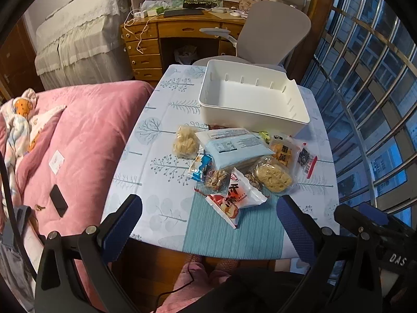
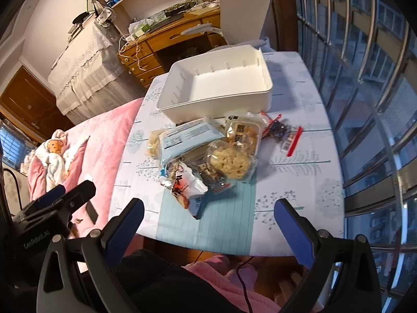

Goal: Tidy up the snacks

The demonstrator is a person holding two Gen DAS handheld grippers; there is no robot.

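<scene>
1. The left hand-held gripper (image 1: 208, 219) hovered with fingers spread apart, holding nothing.
2. The right hand-held gripper (image 2: 208, 219) likewise gaped empty.
3. The snacks (image 1: 234, 161) lay heaped on the tabletop (image 1: 161, 140), just before the empty white bin (image 1: 250, 94).
</scene>
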